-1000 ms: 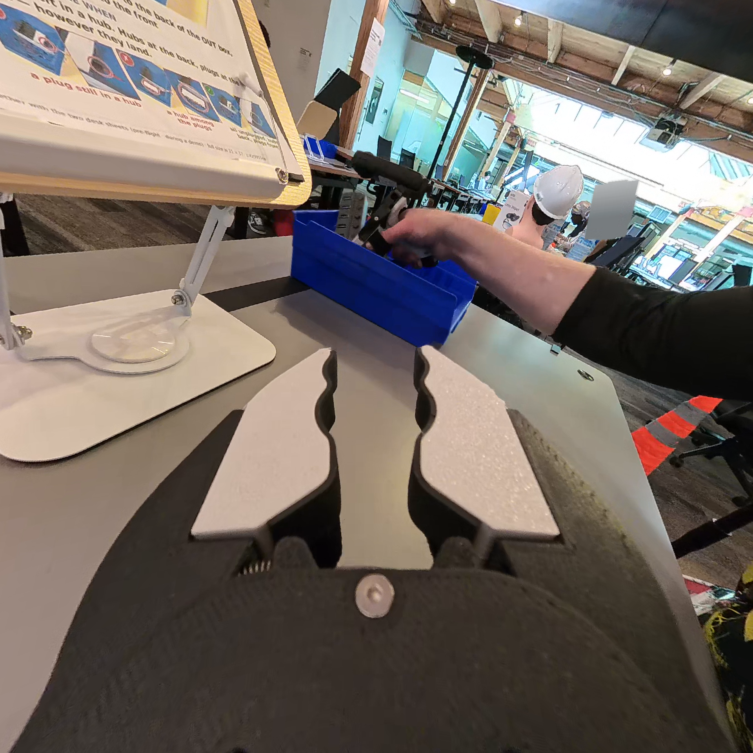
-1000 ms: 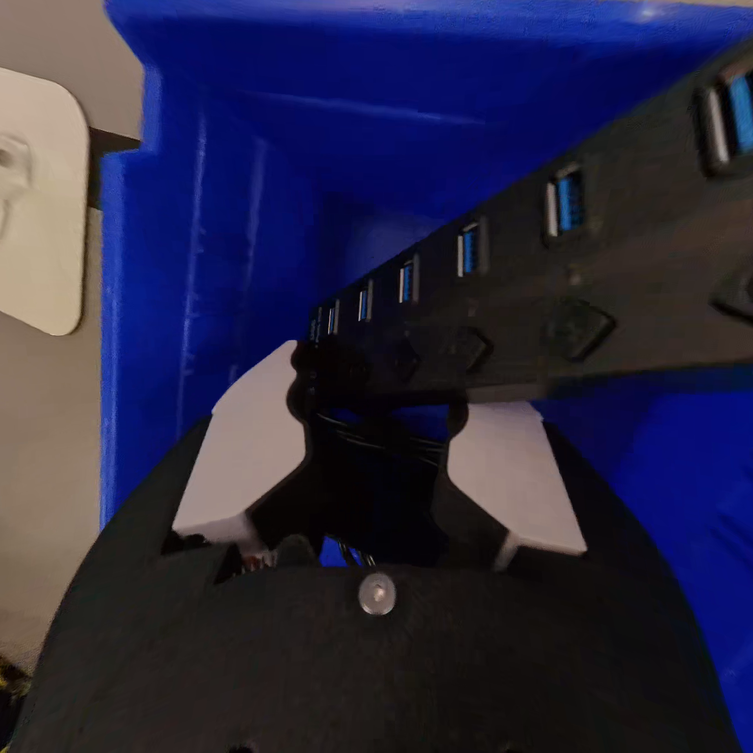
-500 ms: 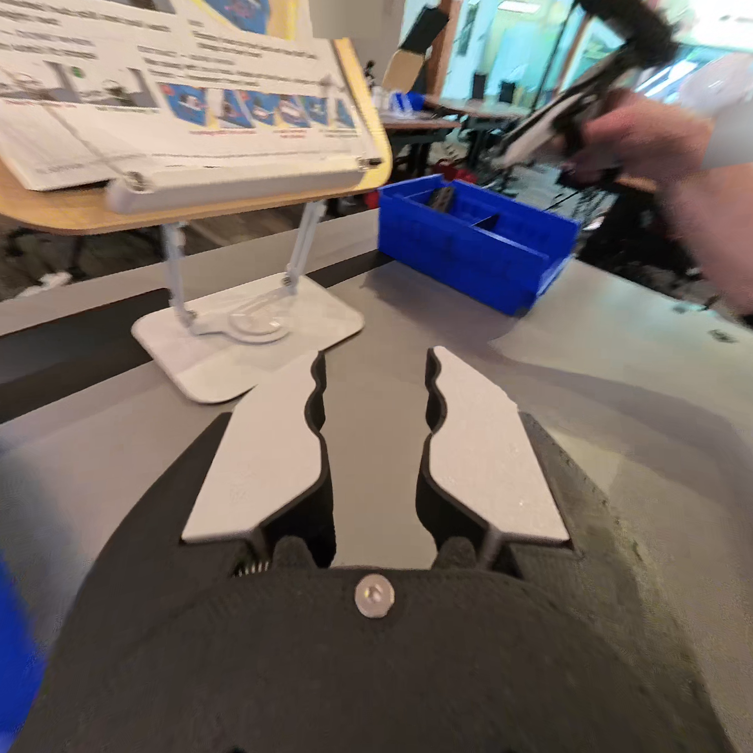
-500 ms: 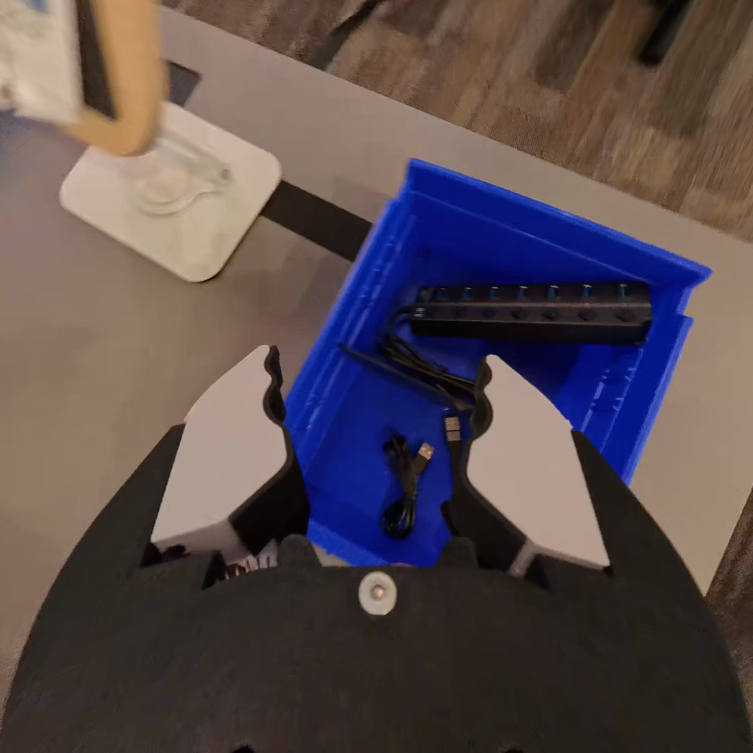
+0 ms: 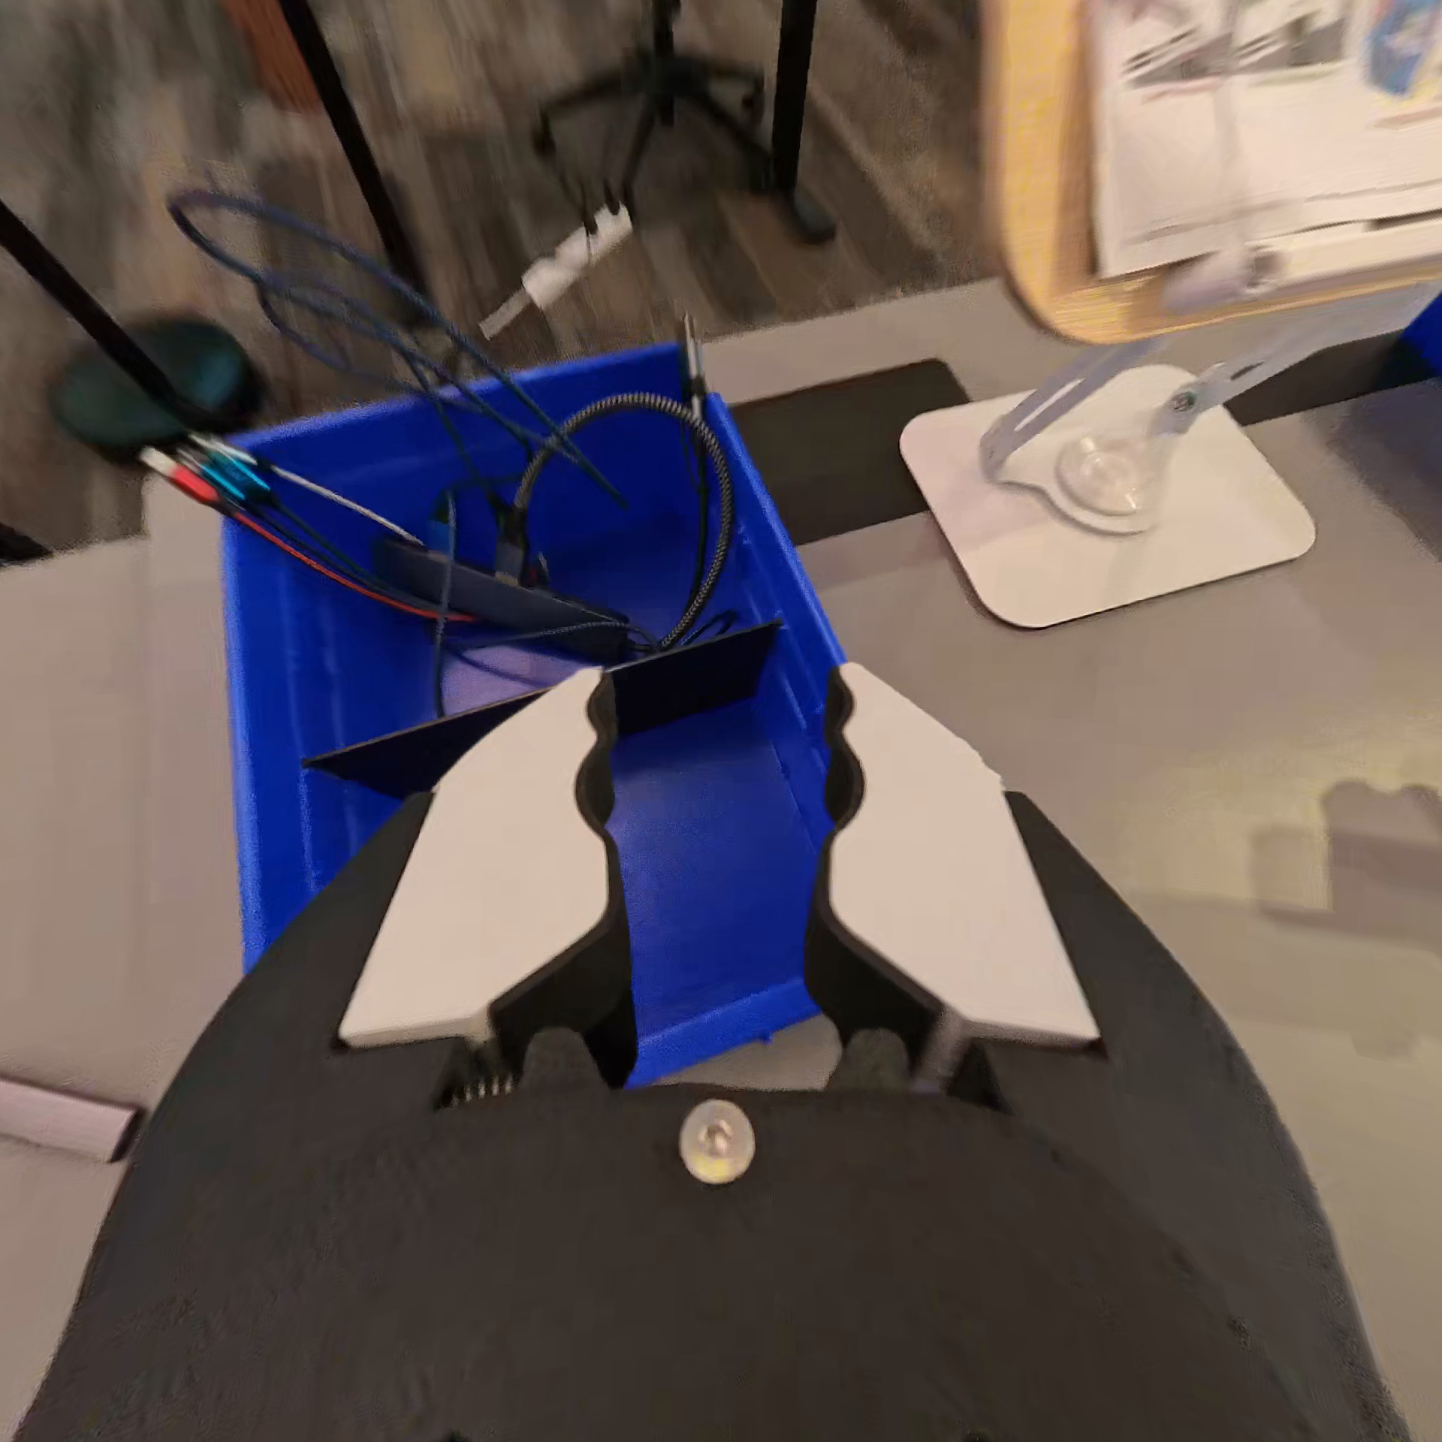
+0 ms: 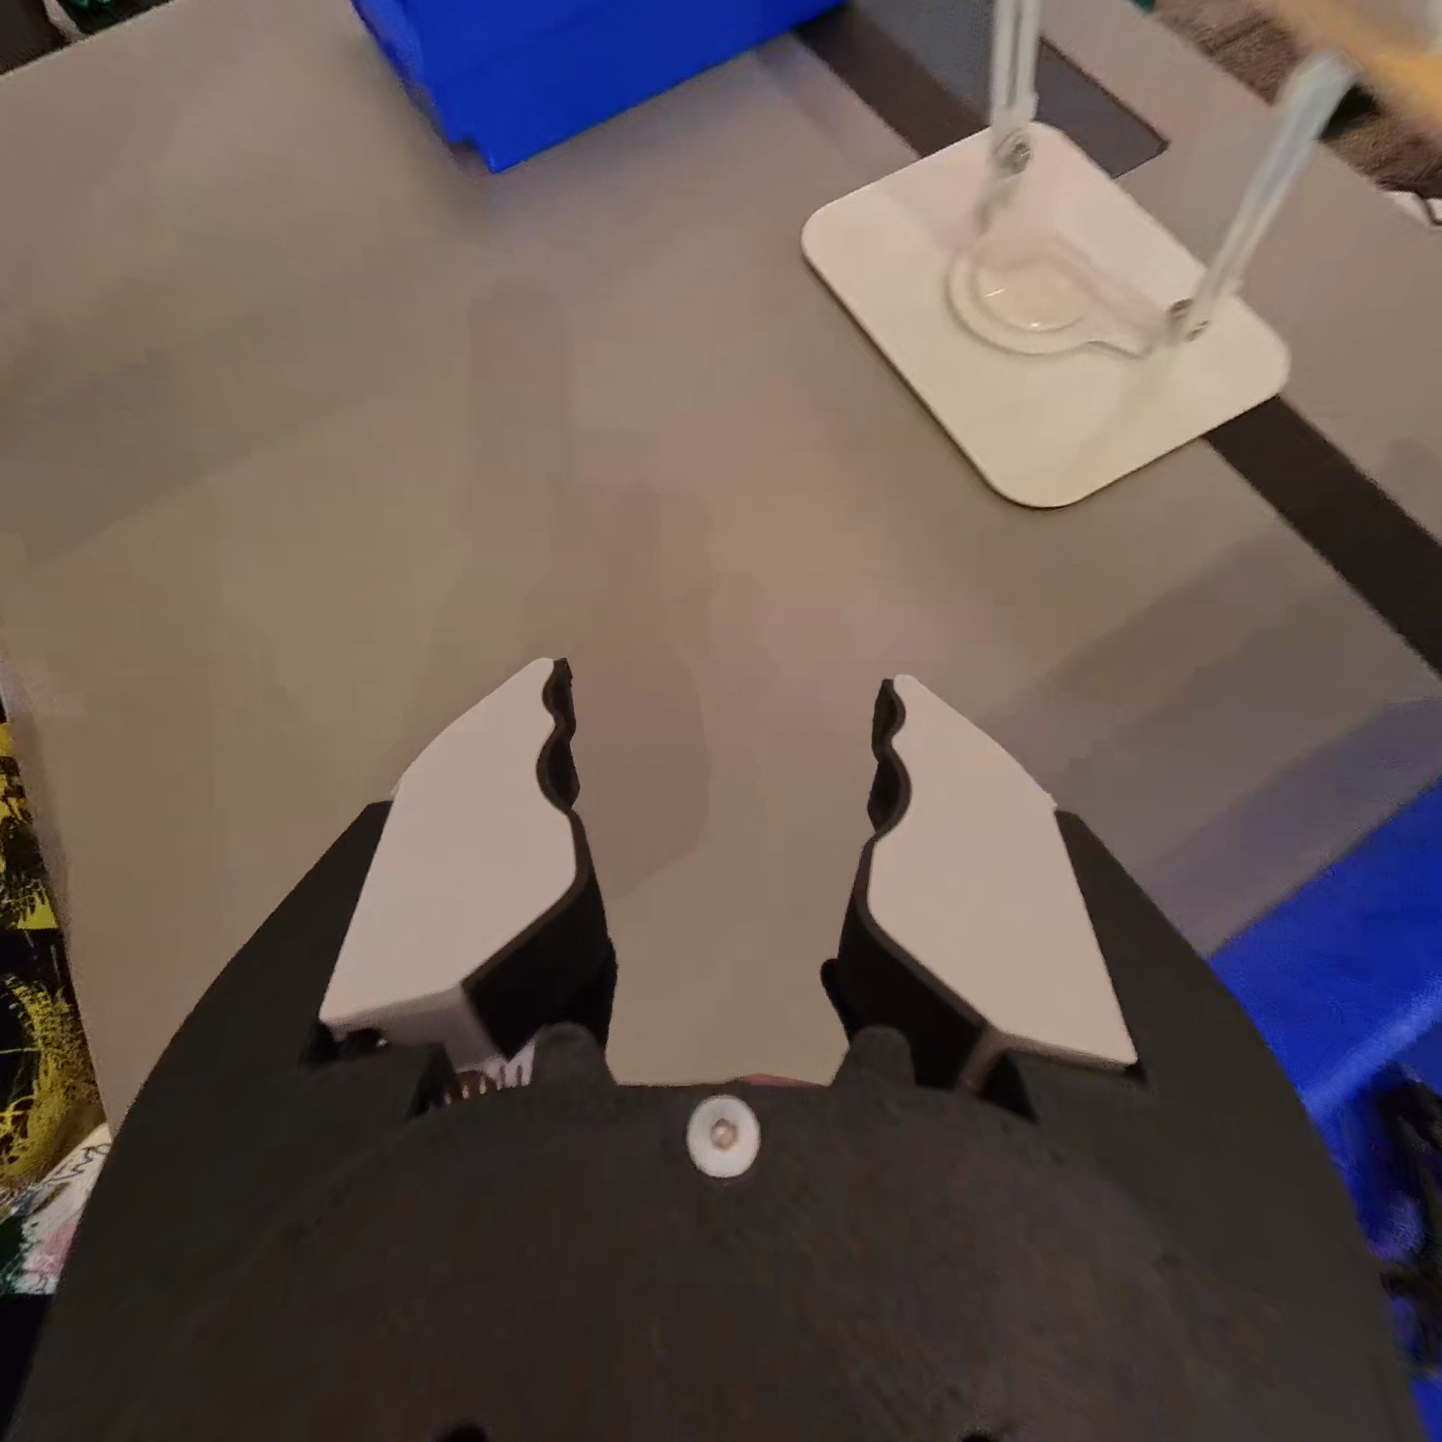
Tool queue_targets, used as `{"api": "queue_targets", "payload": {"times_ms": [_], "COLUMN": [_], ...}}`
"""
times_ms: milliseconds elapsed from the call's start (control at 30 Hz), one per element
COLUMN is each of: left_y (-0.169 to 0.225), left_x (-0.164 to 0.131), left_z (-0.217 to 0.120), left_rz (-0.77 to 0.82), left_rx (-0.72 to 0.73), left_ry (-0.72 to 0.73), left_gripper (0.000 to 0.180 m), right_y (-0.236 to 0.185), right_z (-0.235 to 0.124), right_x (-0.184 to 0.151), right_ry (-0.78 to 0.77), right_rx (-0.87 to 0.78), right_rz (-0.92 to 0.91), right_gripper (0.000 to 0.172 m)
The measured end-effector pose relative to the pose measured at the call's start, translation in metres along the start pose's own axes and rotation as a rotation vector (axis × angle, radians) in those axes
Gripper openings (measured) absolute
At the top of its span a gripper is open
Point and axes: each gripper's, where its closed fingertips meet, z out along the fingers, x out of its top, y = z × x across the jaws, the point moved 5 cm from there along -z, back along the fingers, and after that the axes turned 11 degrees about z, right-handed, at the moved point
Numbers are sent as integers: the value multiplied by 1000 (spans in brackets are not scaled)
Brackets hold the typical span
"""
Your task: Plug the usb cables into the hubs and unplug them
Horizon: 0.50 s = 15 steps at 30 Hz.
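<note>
- Left wrist view: the left gripper (image 5: 718, 687) hangs over a blue plastic bin (image 5: 273, 702) on the grey table (image 5: 1092, 780), its jaws fairly wide with nothing between them.
- A dark divider (image 5: 694, 687) crosses the bin. Beyond it lies a black USB hub (image 5: 499, 585) in a tangle of cables (image 5: 702, 484), some looping above the rim; the near compartment lies under the jaws.
- To the right stands a white stand base (image 5: 1108, 507) carrying a wooden board with printed sheets (image 5: 1248, 156), cut off by the frame.
- Motion blur softens the cable plugs (image 5: 211, 476) at the rim and the wood-look floor with black stand legs (image 5: 663, 117).
- Right wrist view: the right gripper (image 6: 726, 679) is spread wide and bare above open table (image 6: 390, 390).
- The same stand base (image 6: 1045, 312) sits ahead on the right; blue bins are cropped at the top (image 6: 585, 62) and the lower right (image 6: 1342, 975).
</note>
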Motion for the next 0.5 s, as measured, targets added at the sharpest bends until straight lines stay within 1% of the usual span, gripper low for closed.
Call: {"api": "queue_targets", "payload": {"times_ms": [33, 100, 167, 267, 333, 367, 400, 467, 500], "left_y": [-8, -24, -35, -55, -65, -67, -66, -75, -78], "left_x": [1, 0, -8, -22, -30, -33, -32, -32, -33], "left_z": [17, 53, 90, 128, 145, 152, 158, 166, 171], "left_rz": [-37, -99, -182, -251, -236, -244, -278, -222, -220], "left_rx": [-27, -38, -58, 5, 60, 51, 27, 78, 82], "left_ry": [-48, -134, -264, -437, -555, -606, -641, -754, -803], "left_gripper": [61, 71, 89, 98, 94, 96, 94, 87, 89], "right_y": [-6, -16, -21, -26, -26, -26, -25, -24, -24], "right_z": [6, 16, 24, 29, 30, 31, 31, 32, 34], "right_x": [-3, -6, -9, -9, -9, -8, -8, -9, -10], "right_ry": [7, 23, 28, 39, 45, 48, 49, 47, 47], "right_rx": [21, 63, 76, 85, 76, 73, 73, 71, 73], "right_rz": [3, 13, 20, 24, 17, 15, 13, 8, 7], "right_gripper": [73, 72, 72, 72, 72, 72, 72, 71, 71]}}
